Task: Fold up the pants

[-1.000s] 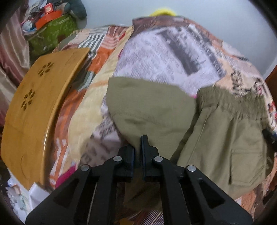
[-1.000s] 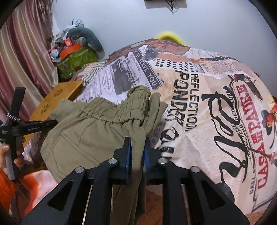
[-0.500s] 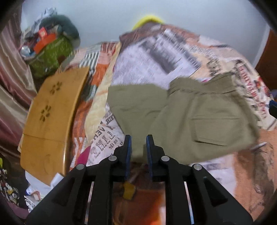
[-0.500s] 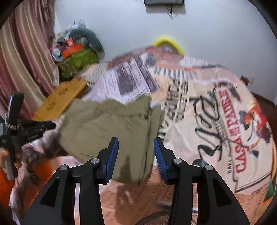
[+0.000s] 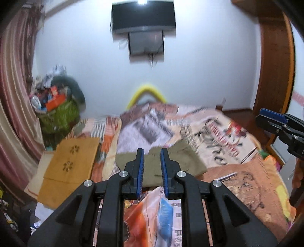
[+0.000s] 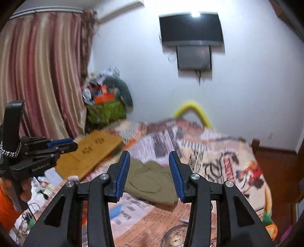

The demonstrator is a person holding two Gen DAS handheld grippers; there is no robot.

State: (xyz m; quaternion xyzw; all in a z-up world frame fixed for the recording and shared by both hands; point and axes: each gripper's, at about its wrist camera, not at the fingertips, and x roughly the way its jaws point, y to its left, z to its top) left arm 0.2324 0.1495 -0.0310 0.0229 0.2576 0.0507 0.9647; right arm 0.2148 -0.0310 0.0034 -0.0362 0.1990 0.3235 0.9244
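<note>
The olive-green pants [image 5: 190, 159] lie folded into a compact rectangle on the printed bedcover [image 5: 218, 133]. My left gripper [image 5: 152, 152] hovers above and in front of them, jaws a little apart and nothing between its blue pads. In the right wrist view the pants [image 6: 150, 178] show below my right gripper [image 6: 149, 153], which is open wider and also empty. Each gripper appears in the other's view: the right gripper [image 5: 259, 116] at the right edge, the left gripper [image 6: 73, 145] at the left, held by a hand. Neither touches the cloth.
A wooden board [image 5: 70, 161] lies at the bed's left edge. A green bag piled with clutter [image 5: 57, 114] stands in the corner by a striped curtain [image 6: 47, 76]. A television [image 5: 142, 17] hangs on the far wall, above a yellow hoop [image 5: 146, 91].
Both grippers let go of the pants, opened and rose back and away from the bed. The pants now lie folded flat, and the views tilted up to the wall.
</note>
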